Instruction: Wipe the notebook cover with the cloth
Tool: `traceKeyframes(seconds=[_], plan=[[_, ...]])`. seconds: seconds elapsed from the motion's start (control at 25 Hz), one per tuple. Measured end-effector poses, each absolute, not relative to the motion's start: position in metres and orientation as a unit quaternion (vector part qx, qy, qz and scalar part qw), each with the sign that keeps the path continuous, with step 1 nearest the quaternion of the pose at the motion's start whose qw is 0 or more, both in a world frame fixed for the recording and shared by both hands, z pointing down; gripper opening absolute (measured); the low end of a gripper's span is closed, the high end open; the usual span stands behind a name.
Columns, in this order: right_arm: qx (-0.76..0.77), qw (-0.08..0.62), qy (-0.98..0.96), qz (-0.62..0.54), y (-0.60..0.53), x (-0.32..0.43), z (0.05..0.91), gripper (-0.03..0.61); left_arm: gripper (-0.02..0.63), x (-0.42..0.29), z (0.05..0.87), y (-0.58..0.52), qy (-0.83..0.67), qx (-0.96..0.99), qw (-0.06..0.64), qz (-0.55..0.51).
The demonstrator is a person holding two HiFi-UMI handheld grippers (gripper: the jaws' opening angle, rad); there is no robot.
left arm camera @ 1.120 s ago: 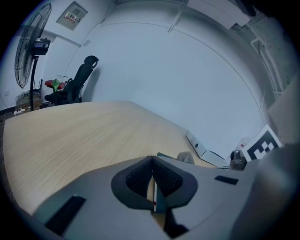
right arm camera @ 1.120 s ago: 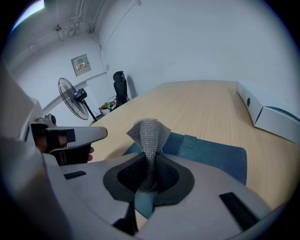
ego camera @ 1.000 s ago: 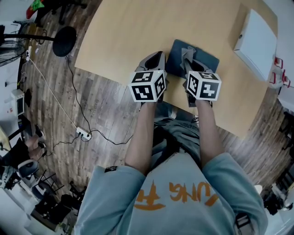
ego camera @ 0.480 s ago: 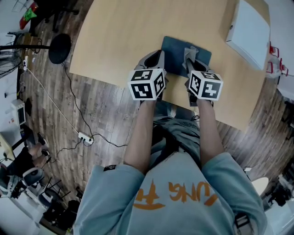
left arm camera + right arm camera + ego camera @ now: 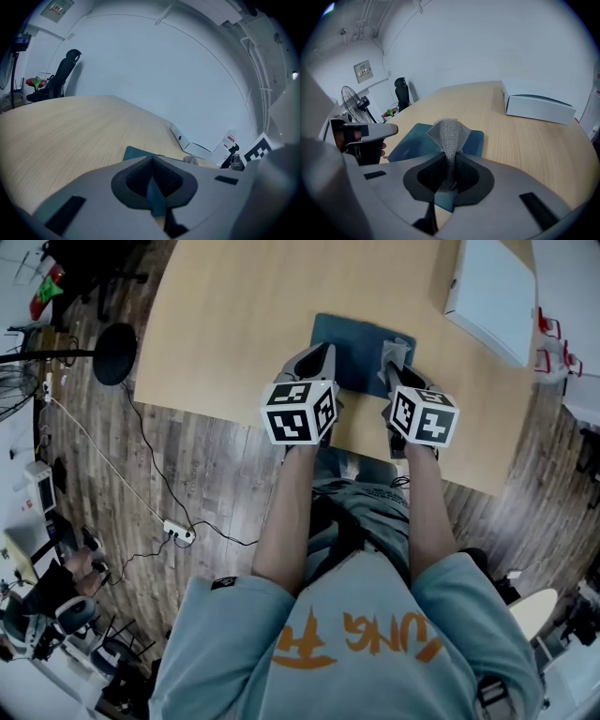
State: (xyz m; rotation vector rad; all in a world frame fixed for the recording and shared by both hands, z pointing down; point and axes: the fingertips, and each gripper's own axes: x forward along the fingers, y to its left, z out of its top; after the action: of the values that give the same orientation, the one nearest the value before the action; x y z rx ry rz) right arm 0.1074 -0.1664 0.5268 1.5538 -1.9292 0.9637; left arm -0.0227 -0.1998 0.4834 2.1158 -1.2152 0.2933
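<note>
At the near edge of the wooden table [image 5: 234, 315], a dark teal notebook [image 5: 358, 345] lies flat, with both grippers reaching onto it from the near side. The left gripper [image 5: 324, 356] sits at the notebook's left edge. In its own view its jaws are pressed together at the tips, and a sliver of teal shows in the gap behind them. I cannot tell whether the tips touch the cover. Just beyond those tips the notebook's near corner [image 5: 136, 152] shows against the wood.

The right gripper [image 5: 395, 358] is over the right part of the notebook. Its jaws pinch a grey knitted cloth [image 5: 449, 133], which stands up in a bunched fold above the tips. In the head view the cloth [image 5: 397, 349] shows as a small pale tuft at the gripper's far end, over the cover. In the right gripper view the notebook [image 5: 412, 143] spreads out behind and to both sides of the cloth.

A flat white box [image 5: 492, 292] rests far to the right on the table, well apart from the notebook. Left of the table, a cable runs across the plank floor to a power strip [image 5: 175, 532].
</note>
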Motion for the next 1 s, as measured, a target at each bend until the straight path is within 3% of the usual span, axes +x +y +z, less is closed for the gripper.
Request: traceKeyframes(seconds=[0.68,1.0], plan=[[0.619,0.235,-0.657,0.359,-0.152,0.166,0.524,0.031,0.017,-0.007,0.475,-0.198,-0.457,0.819,0.331,0.102],[0.596,0.233,-0.692,0.335,-0.168,0.127,0.504,0.031,0.017,-0.042,0.462,-0.201,-0.481,0.809,0.328,0.079]])
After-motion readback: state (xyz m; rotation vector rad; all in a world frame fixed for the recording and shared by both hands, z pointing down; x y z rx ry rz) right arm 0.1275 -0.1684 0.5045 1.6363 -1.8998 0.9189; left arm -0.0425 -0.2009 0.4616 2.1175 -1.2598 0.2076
